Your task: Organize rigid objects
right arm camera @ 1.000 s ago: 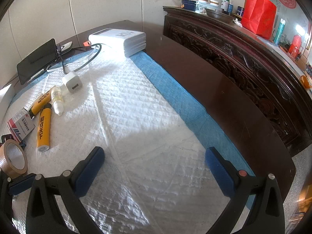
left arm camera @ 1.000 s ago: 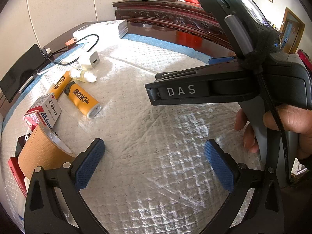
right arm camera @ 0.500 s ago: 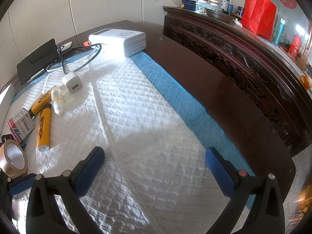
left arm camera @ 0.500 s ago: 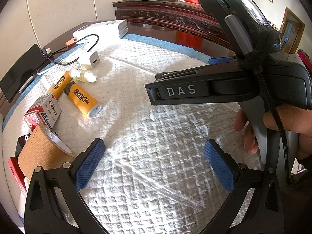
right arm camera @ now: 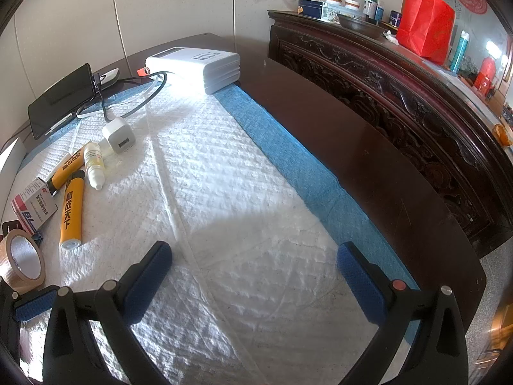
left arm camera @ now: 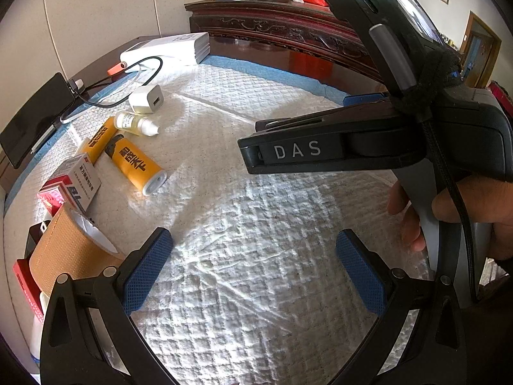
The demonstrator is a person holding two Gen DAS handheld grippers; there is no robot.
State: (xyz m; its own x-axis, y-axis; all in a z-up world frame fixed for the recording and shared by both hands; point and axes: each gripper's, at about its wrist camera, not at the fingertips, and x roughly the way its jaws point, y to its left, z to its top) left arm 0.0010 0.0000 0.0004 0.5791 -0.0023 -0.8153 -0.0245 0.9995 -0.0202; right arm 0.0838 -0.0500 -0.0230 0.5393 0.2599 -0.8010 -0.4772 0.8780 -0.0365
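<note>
Over the white quilted pad (right arm camera: pixel 224 192) on the dark bench (right arm camera: pixel 352 147), both sets of jaws hang spread wide, holding nothing. Well ahead and left of the left gripper (left arm camera: pixel 253 276) lie 2 orange tubes, the nearer (left arm camera: pixel 138 166) beside a small white dropper bottle (left arm camera: pixel 134 123), with a white charger plug (left arm camera: pixel 146 98) beyond. A medicine box (left arm camera: pixel 77 183) and a tan tape roll (left arm camera: pixel 64 250) sit just left of its left finger. The right gripper (right arm camera: pixel 253 282) hovers over bare pad, those things far to its left
</note>
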